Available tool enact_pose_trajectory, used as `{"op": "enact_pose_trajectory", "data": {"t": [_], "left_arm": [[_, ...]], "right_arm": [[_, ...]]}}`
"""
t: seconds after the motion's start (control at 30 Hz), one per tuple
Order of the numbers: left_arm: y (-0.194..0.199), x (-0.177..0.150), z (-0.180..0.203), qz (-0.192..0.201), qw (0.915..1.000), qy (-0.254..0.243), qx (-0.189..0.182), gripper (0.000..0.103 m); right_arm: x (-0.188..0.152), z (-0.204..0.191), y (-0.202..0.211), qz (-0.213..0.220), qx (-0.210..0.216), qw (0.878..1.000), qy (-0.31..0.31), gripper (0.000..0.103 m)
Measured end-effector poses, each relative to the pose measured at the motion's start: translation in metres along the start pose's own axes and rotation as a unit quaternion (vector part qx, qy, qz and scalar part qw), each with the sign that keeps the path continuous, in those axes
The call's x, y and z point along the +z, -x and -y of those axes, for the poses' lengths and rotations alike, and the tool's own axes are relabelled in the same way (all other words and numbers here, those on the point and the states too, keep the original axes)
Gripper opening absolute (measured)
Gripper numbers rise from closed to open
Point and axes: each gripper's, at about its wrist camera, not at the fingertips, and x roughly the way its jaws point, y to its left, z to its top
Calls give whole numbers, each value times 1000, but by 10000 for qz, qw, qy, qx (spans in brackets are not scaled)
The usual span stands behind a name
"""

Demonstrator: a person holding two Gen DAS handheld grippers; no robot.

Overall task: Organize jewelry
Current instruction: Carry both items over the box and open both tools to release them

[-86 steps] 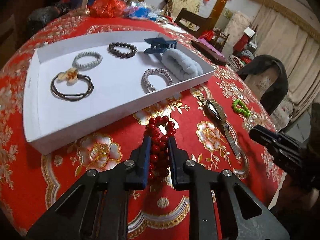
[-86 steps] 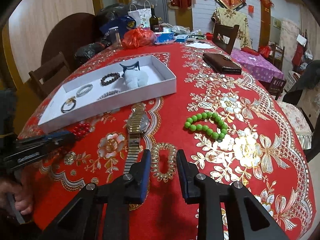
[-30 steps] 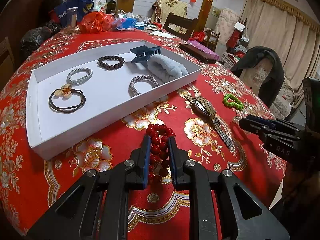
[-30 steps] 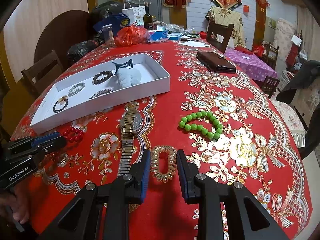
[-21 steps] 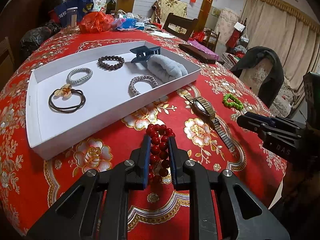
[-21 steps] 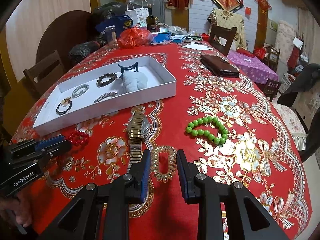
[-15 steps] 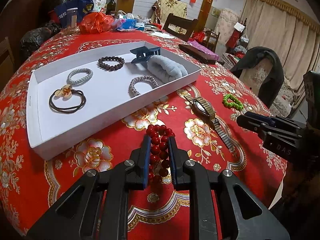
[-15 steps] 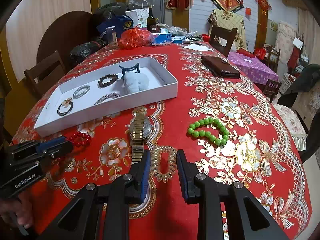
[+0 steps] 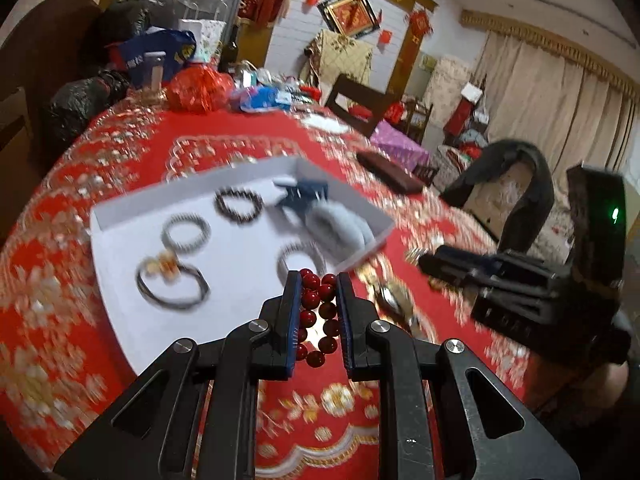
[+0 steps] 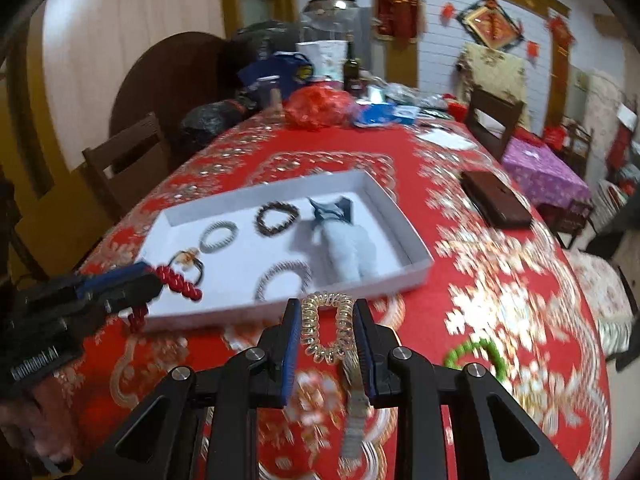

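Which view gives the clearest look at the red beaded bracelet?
The left wrist view: the red beaded bracelet sits sharp and close between the left gripper fingers, beads countable. The right wrist view shows the bracelet small at the left edge, dangling from that gripper over the white tray.

The red bead bracelet (image 9: 319, 312) is glossy and smooth, and the gold coil band (image 10: 327, 330) looks like shiny translucent plastic. The white tray (image 10: 404, 276) looks like matt card, holding a fuzzy pale-blue cloth scrunchie (image 10: 349, 249). The red tablecloth (image 10: 500, 280) is satiny cloth with gold pattern; the near watch (image 10: 354, 400) has a metal band.
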Motion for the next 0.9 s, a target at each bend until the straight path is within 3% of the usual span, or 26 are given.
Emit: {"op": "enact_pose_trajectory", "data": {"t": [0.17,0.37,0.53,0.9], "left_arm": [[-7,31,-23,48,9996,27,281,16],[-42,39,-49,-256,9970,378,625,16],[-68,30,-51,-541,9942,463,810,16],[-88,5,-49,-944,9897,420,993,16]], "right_arm": [[30,-11,-25,-222,515,9983,129,25],[55,-32,-67,-501,844,9948,280,25],[69,-39,-102,-573,785,9947,334,25],[62,-25,-149,-858,803,9930,92,25]]}}
